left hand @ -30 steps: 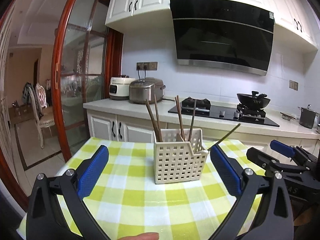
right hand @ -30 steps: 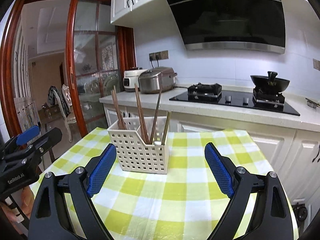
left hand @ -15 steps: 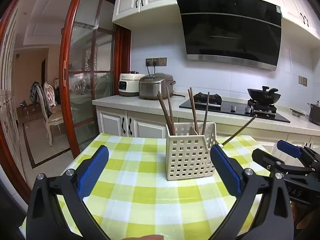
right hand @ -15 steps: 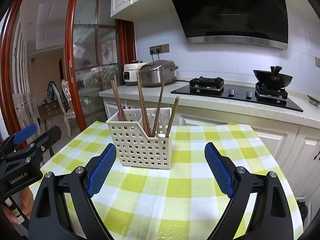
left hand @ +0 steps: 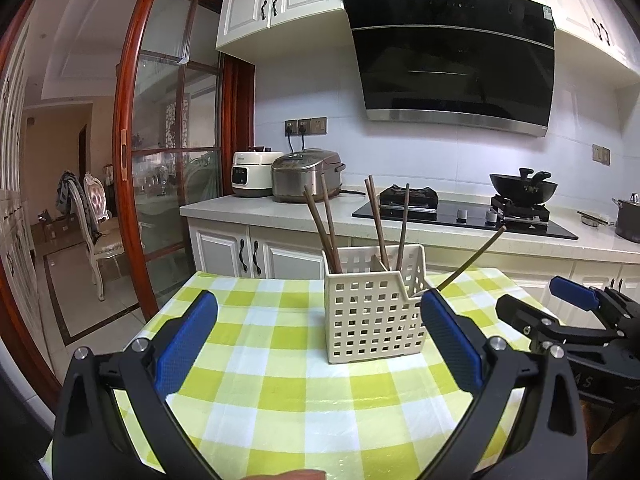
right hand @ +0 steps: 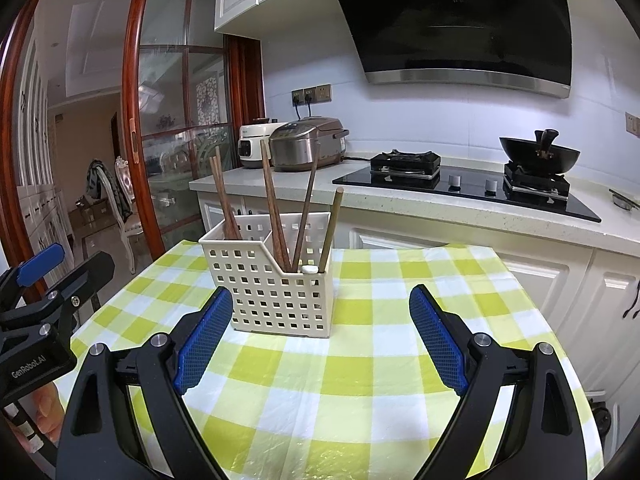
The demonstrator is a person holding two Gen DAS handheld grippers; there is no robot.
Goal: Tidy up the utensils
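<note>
Centre frame, the white perforated basket [right hand: 276, 288] holds leaning chopsticks [right hand: 274, 208] on the checked tablecloth [right hand: 360, 360] — left gripper [left hand: 316, 340] and right gripper [right hand: 320, 332] both gape wide, empty.

Rice cooker [left hand: 307, 175], wok [left hand: 523, 189], perhaps a pot [left hand: 629, 220]
</note>
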